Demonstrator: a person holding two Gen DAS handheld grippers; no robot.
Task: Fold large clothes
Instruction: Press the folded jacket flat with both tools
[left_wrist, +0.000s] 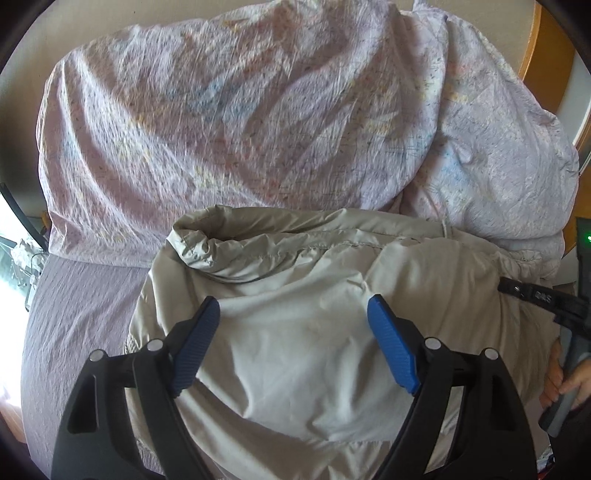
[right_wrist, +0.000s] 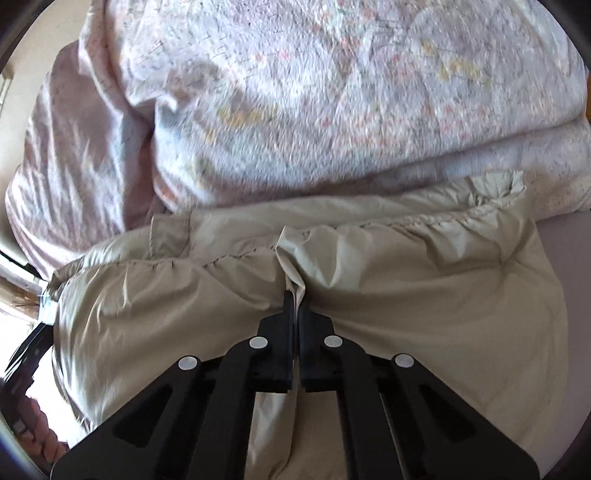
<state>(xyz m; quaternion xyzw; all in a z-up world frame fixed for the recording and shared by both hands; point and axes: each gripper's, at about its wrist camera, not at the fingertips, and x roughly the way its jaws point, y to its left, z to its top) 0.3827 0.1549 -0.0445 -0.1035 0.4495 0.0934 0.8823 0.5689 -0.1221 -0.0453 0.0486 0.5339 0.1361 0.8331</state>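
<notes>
A beige padded jacket (left_wrist: 303, 332) lies bunched on the bed. In the left wrist view my left gripper (left_wrist: 293, 306) hangs over its middle, its blue pads (left_wrist: 391, 350) wide apart and empty. In the right wrist view the jacket (right_wrist: 406, 280) fills the lower half. My right gripper (right_wrist: 294, 299) is shut on a raised fold of its beige fabric, just below a gathered seam. The right gripper's body and the hand holding it show at the right edge of the left wrist view (left_wrist: 565, 332).
A crumpled pale floral duvet (left_wrist: 240, 122) is heaped behind the jacket and also fills the top of the right wrist view (right_wrist: 332, 92). A mauve bedsheet (left_wrist: 81, 314) shows to the left. A wooden headboard (left_wrist: 532, 44) stands at the far right.
</notes>
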